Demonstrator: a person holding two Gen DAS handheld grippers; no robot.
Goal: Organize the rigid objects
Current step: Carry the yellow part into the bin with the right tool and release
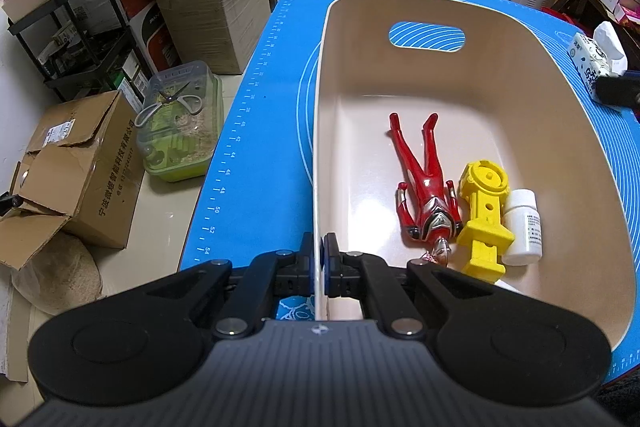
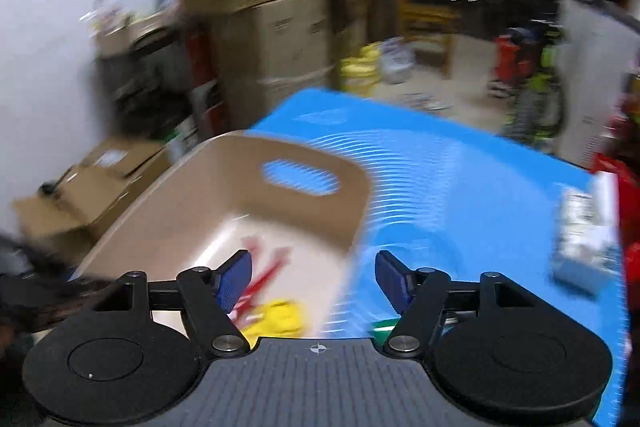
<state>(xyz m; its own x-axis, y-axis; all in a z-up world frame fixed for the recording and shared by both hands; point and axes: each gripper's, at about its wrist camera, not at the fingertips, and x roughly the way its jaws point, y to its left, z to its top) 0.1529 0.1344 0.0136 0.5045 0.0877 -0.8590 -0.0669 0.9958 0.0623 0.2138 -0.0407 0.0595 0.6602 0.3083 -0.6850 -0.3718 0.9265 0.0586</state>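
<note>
Beige plastic makes up the bin [image 1: 500,75], which sits on a blue mat [image 1: 260,131] covering the counter. The left tongs [image 1: 320,259] are clenched on the bin's thin left wall, one pad outside and one inside, the rim running straight away from them. Inside the bin, to the right of those tongs and near its closer end, lie three things side by side: a red toy figure [image 1: 424,183] stretched out with its legs pointing to the far end, a yellow plastic part [image 1: 486,219] touching its side, and a small white bottle [image 1: 522,227] just beside that, close to the right wall. Further right, a tissue pack [image 1: 596,59] rests on the mat outside the bin.

In the right wrist view, which is badly blurred, the right tongs [image 2: 314,281] stand released with nothing between them. They hang over the bin's right wall, the left pad above the red figure and yellow part, the right pad above the bare mat.
</note>
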